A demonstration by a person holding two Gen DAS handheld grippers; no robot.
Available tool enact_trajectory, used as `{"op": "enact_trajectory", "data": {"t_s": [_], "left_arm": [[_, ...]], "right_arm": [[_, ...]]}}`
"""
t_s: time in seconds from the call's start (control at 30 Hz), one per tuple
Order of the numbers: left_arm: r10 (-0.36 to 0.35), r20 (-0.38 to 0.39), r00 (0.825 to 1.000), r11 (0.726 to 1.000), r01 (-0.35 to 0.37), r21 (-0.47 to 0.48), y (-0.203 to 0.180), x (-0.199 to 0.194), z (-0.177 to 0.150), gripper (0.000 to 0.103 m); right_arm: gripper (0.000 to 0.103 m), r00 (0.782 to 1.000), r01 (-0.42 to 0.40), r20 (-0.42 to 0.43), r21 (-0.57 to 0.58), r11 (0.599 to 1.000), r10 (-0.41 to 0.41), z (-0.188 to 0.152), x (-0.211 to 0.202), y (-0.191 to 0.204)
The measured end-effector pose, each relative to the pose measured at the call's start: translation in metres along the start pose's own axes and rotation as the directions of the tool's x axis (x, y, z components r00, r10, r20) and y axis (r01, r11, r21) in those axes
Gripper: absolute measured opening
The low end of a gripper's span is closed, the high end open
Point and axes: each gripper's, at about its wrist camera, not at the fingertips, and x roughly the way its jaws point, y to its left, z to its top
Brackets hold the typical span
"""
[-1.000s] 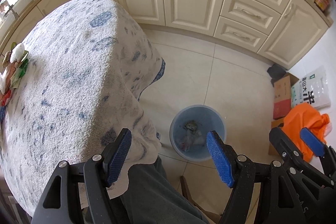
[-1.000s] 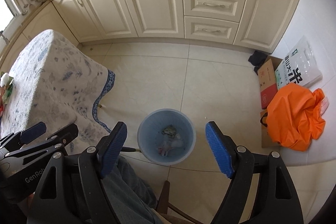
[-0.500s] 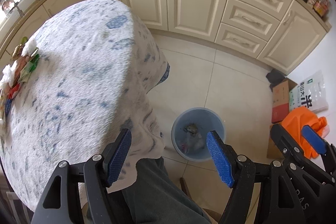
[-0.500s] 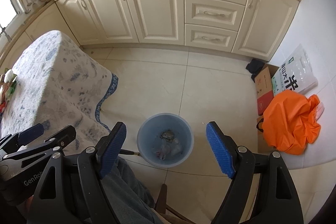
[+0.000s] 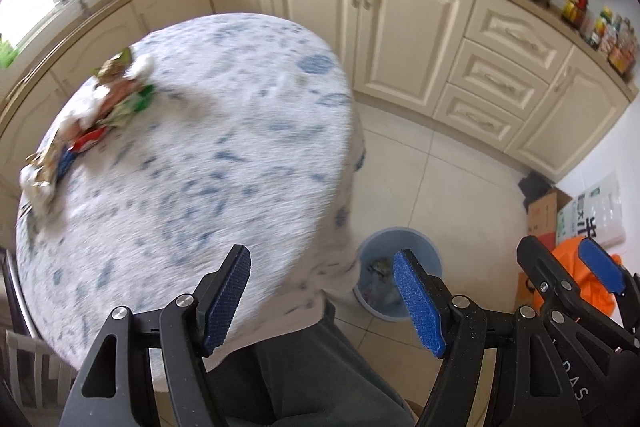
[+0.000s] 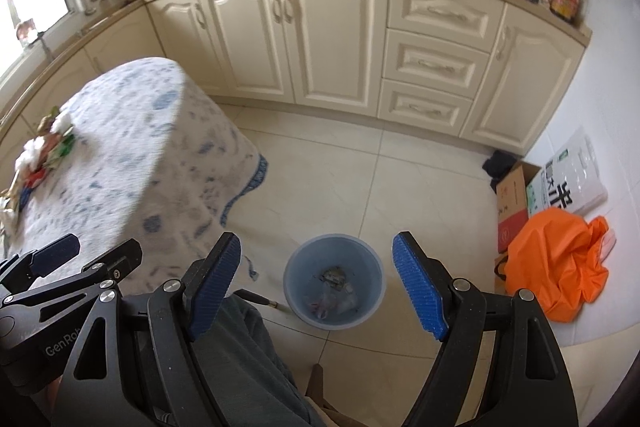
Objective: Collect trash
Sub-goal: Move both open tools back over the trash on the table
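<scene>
Both the left hand-held gripper (image 5: 322, 297) and right hand-held gripper (image 6: 316, 285) are held wide open and empty, since the trash (image 5: 86, 121) lies across the counter (image 5: 224, 163), well apart from the bin (image 6: 334, 281).

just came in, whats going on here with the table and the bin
A seated person holds the left gripper and the right gripper, jaws open and empty. A pile of trash lies at the far edge of the table. The blue bin on the floor already holds some scraps.
</scene>
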Motion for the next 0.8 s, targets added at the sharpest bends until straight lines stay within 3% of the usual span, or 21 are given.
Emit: {"op": "enact_trajectory", "data": {"t_s": [0.4,0.8], "left_arm": [[0.116,0.085,0.990,0.978,-0.098,-0.183,0.084,-0.064,-0.044,0.070],[0.249,0.054,0.967,0.897,-0.210,-0.389,0.170,-0.097,-0.066,0.070]], "right_arm": [[0.081,0.990,-0.106,0.077,-0.171,0.980,0.121,-0.007,-0.034,0.083],[0.081,0.960,-0.244,0.045,-0.362,0.900,0.278,-0.012,-0.040,0.188]]}}
